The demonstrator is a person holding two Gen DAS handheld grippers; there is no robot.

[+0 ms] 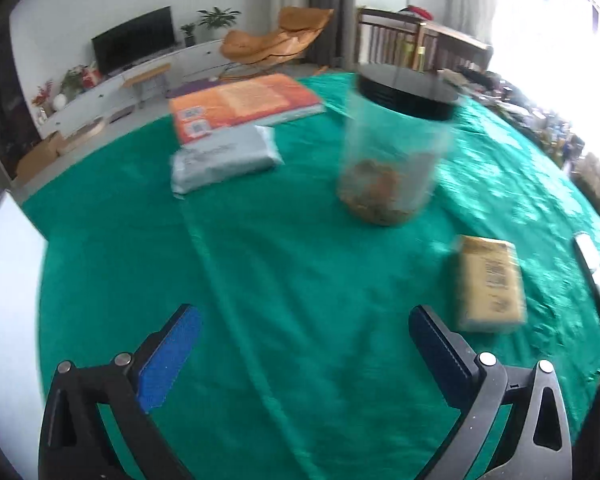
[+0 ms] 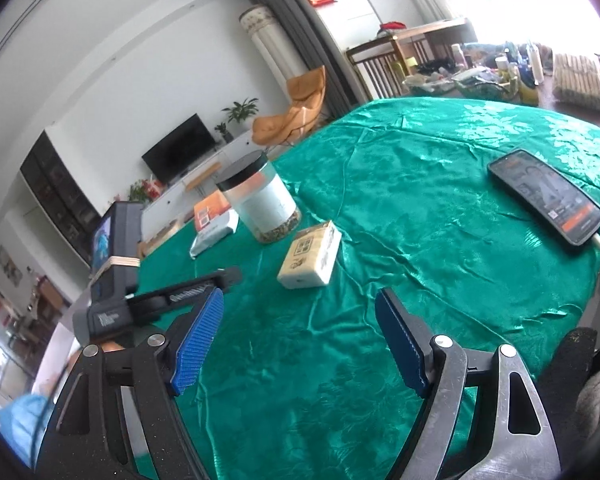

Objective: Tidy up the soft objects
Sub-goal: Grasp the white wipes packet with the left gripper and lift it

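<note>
Ribbed blue pads [image 2: 198, 344] flank bare, creased satin cloth [image 2: 420, 216].

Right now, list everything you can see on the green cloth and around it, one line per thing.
Tablecloth: one, shiny green, covers the table.
Jar: one, clear with black lid, upright mid-table, dried bits at the bottom.
Tissue pack: one, yellowish, lying flat just in front of the jar.
Grey packet: one, silver-grey, lying flat beyond the jar, beside the book.
Book: one, orange, flat at the far edge.
Phone: one, black, screen lit, cable plugged in, right side of the cloth.
Left gripper: black with blue pads, open, nothing between them.
Right gripper: black with blue pads, open, empty.
</note>
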